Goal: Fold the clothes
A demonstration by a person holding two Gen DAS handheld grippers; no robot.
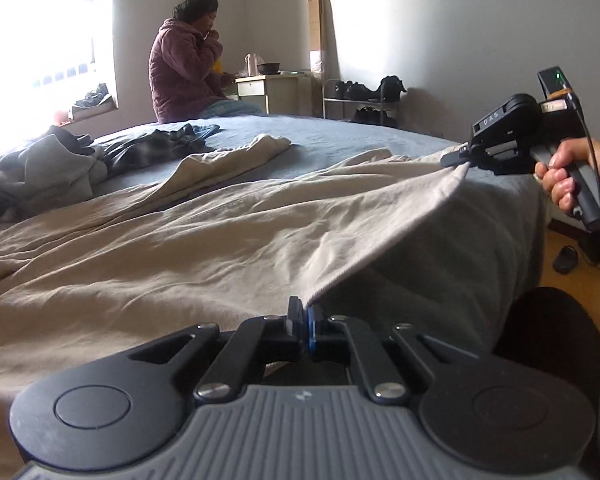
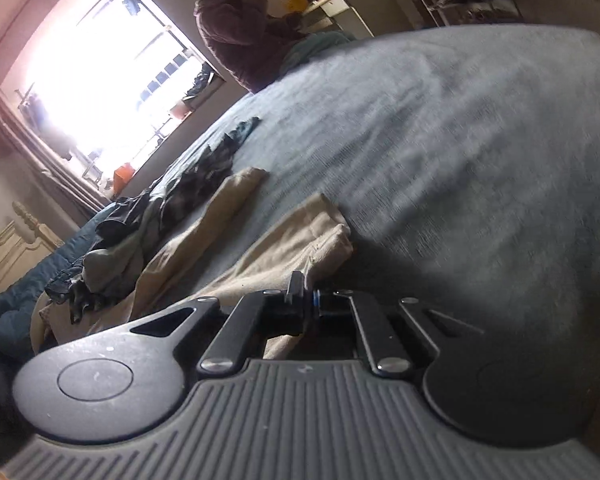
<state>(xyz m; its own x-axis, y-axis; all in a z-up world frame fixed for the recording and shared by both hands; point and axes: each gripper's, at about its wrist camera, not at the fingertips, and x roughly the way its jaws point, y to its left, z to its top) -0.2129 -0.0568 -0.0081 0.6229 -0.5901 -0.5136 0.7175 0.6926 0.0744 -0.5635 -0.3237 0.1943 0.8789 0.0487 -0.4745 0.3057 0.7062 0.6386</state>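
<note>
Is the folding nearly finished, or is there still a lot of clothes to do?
Only just started. Nothing looks folded yet. In hand: the beige garment lies spread on the blue bed, and the left tool and right tool are each shut on its near edge, lifting it taut. Still left: folding it, then the rumpled pile of grey and dark clothes farther back on the bed.
</note>
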